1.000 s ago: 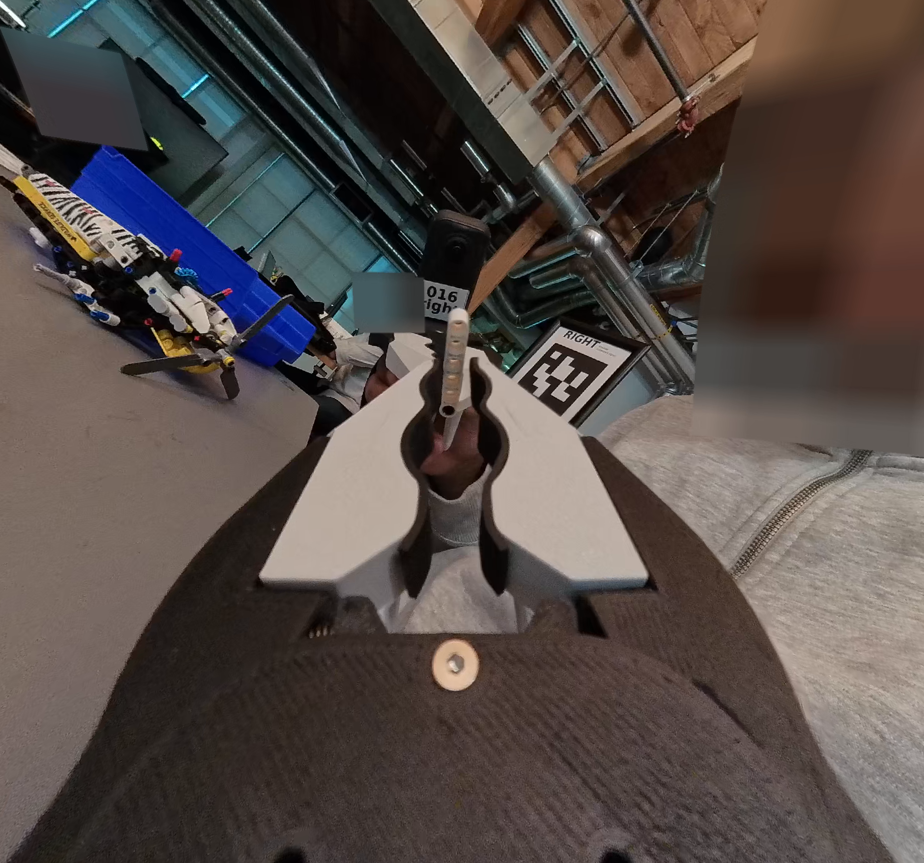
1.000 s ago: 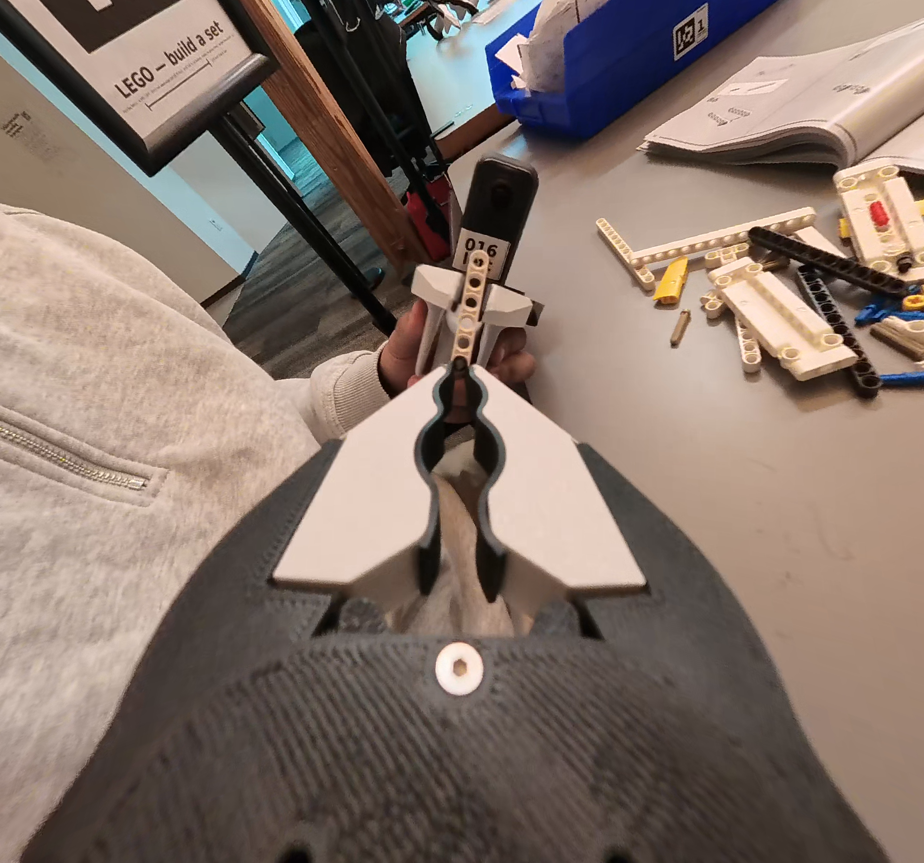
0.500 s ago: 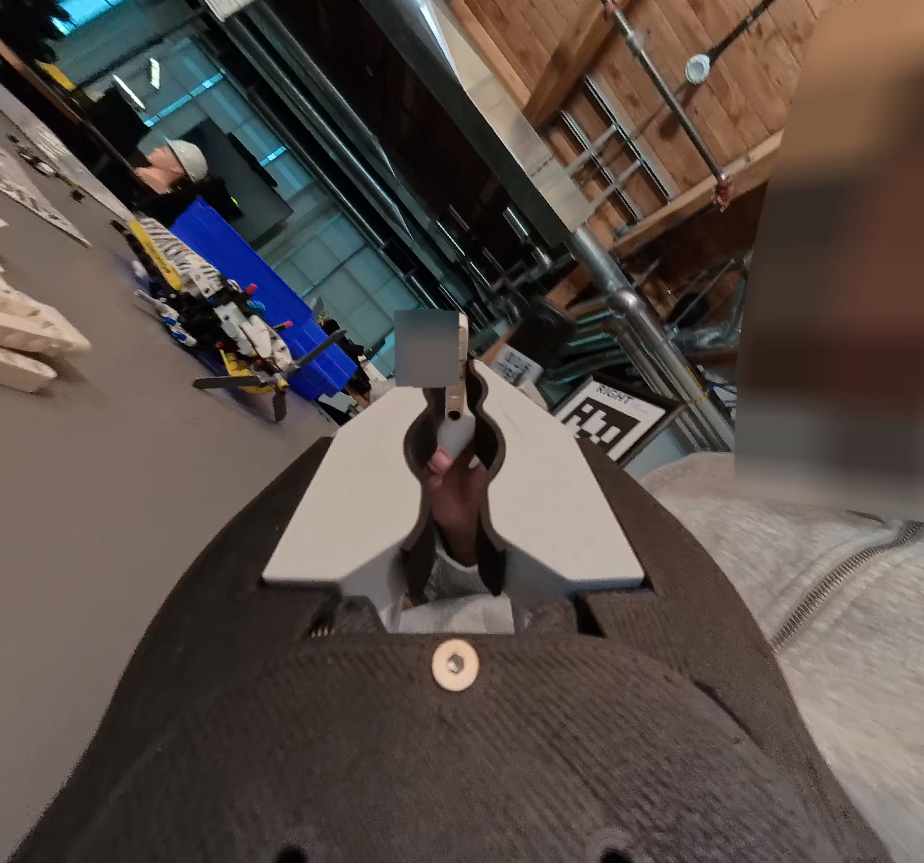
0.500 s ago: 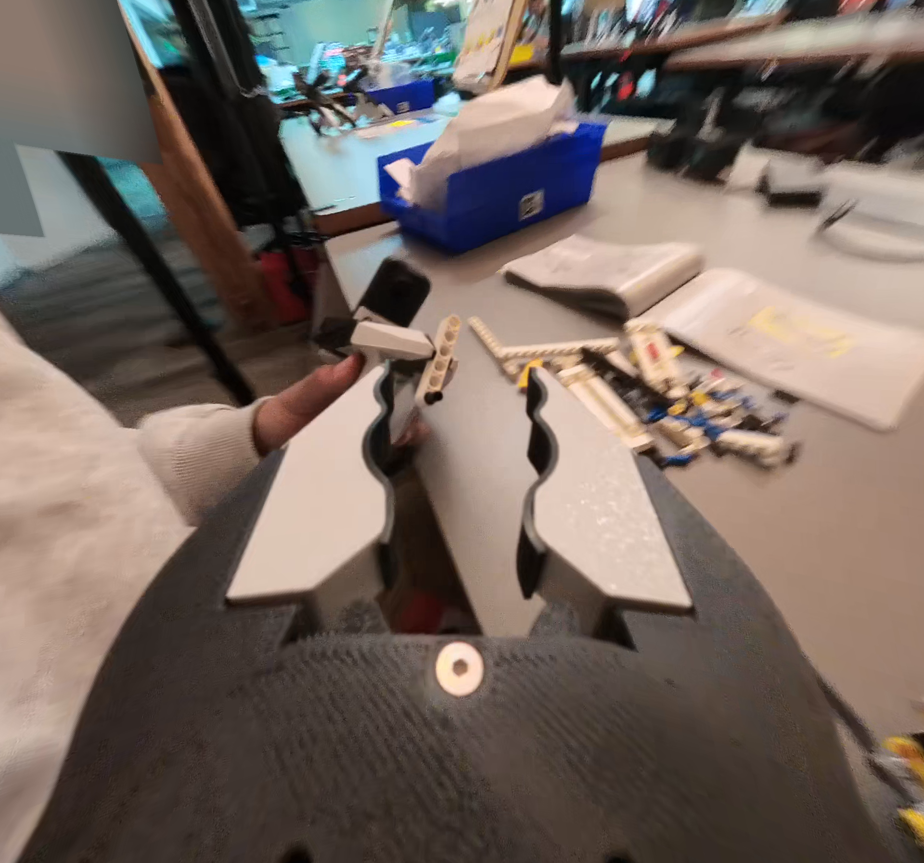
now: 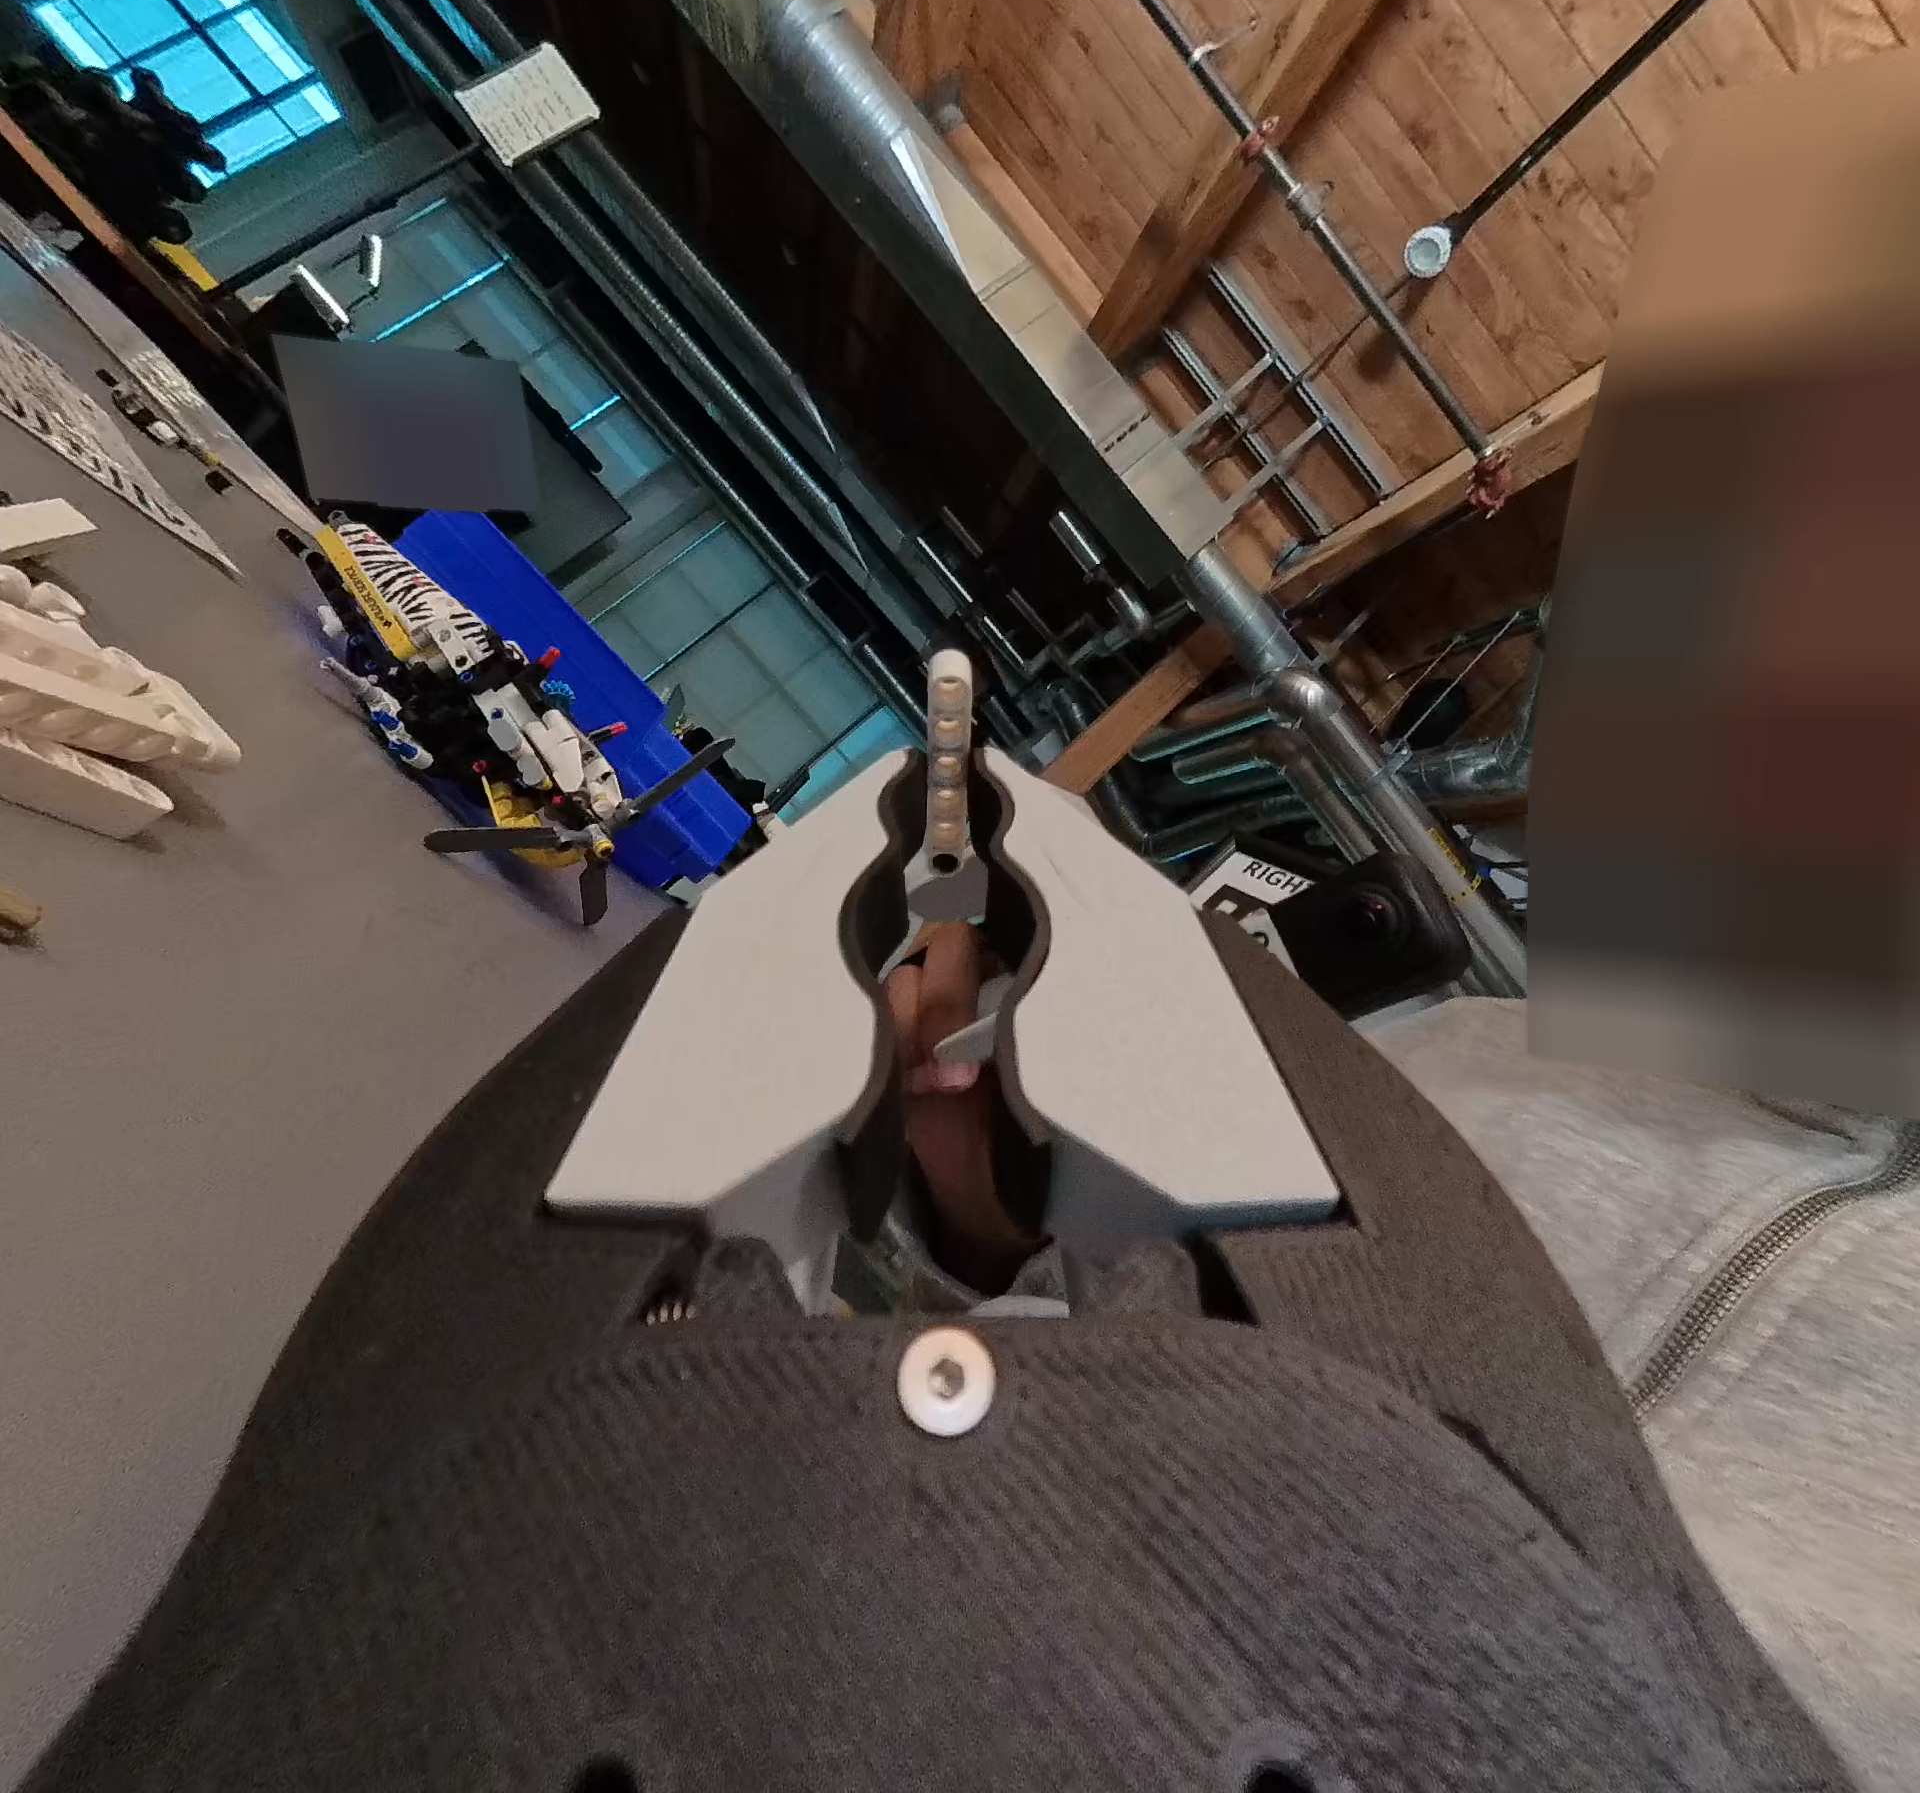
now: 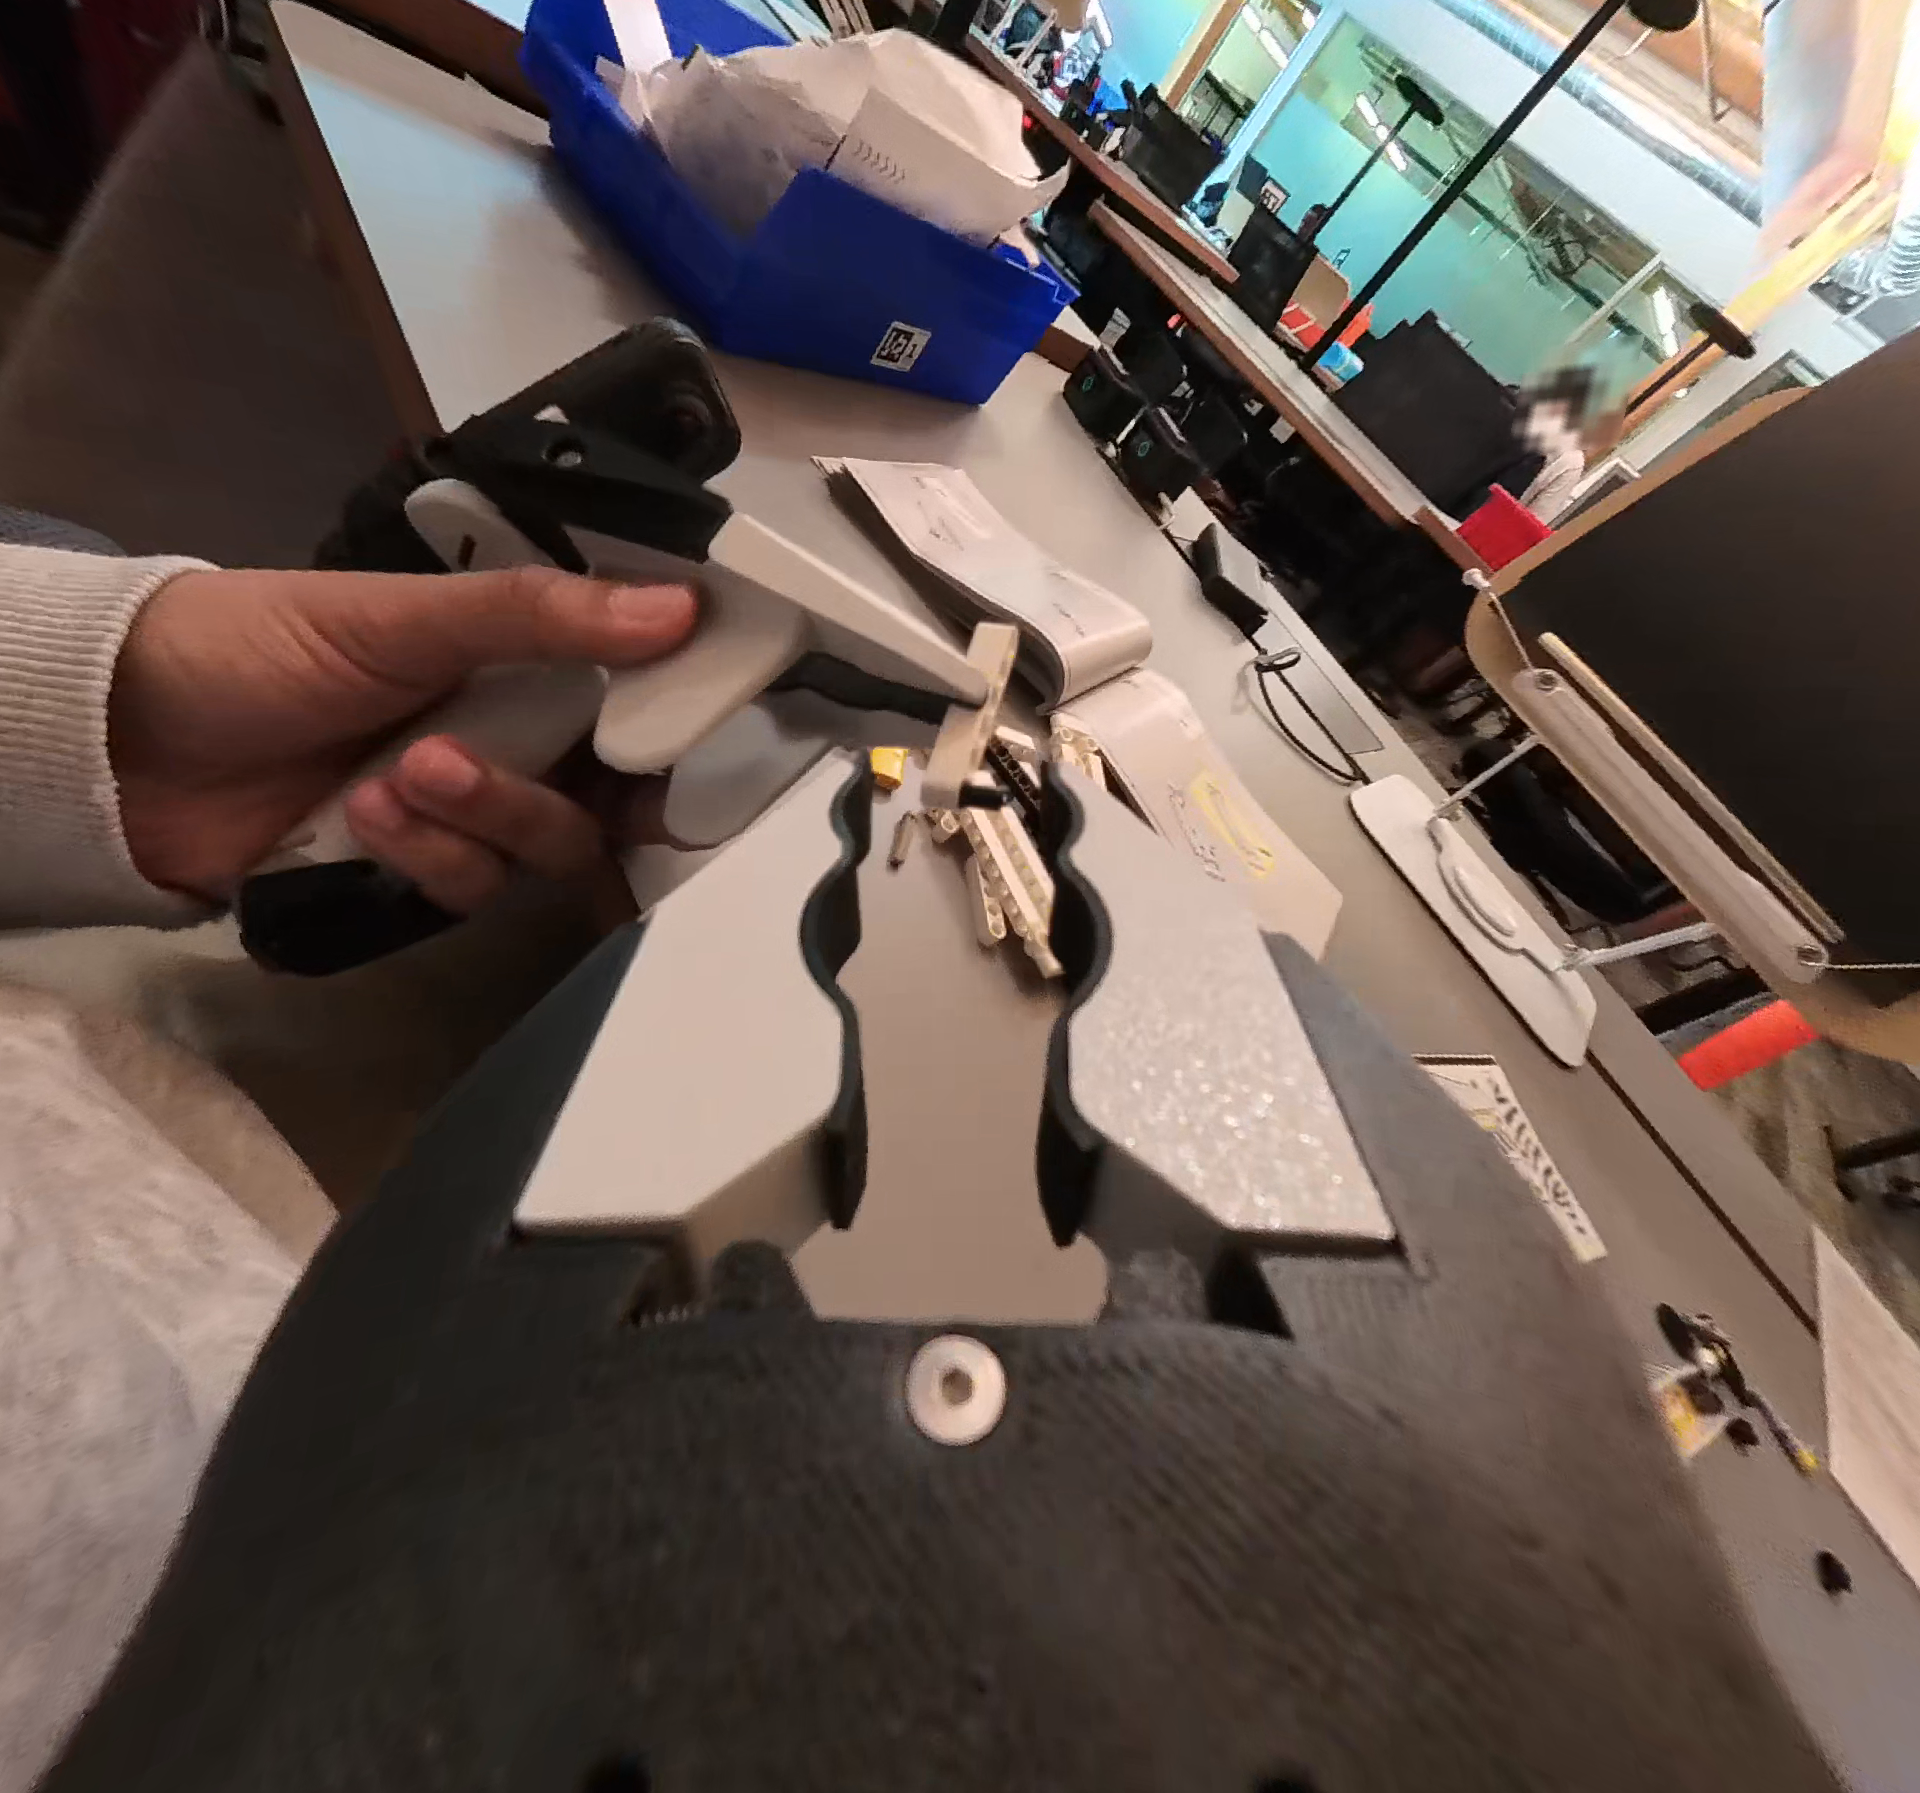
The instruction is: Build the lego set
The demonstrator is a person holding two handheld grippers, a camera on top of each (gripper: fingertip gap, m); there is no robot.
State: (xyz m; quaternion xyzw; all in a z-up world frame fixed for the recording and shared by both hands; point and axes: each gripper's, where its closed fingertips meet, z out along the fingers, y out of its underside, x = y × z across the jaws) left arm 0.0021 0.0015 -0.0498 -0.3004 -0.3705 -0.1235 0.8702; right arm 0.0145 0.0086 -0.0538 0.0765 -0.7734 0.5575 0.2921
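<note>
Left tongs (image 5: 948, 787) pinch a white holed beam (image 5: 948, 756); right tongs (image 6: 956, 808) gape wide, empty.
Loose pieces (image 6: 1003, 886) on the surface (image 6: 1351, 964) suggest much building remains.

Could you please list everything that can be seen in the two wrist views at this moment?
white holed beam: one, white, clamped in the left gripper.
black pin: one, in the beam's lower end.
loose pieces: several, mostly white, on the grey table.
booklet: one, white, beyond the pieces.
blue bin: one, holding paper, far table edge.
built model: one, black, white and yellow, with propeller.
left gripper: shut on the beam.
right gripper: open, empty.
hand: one, holding the left gripper.
</note>
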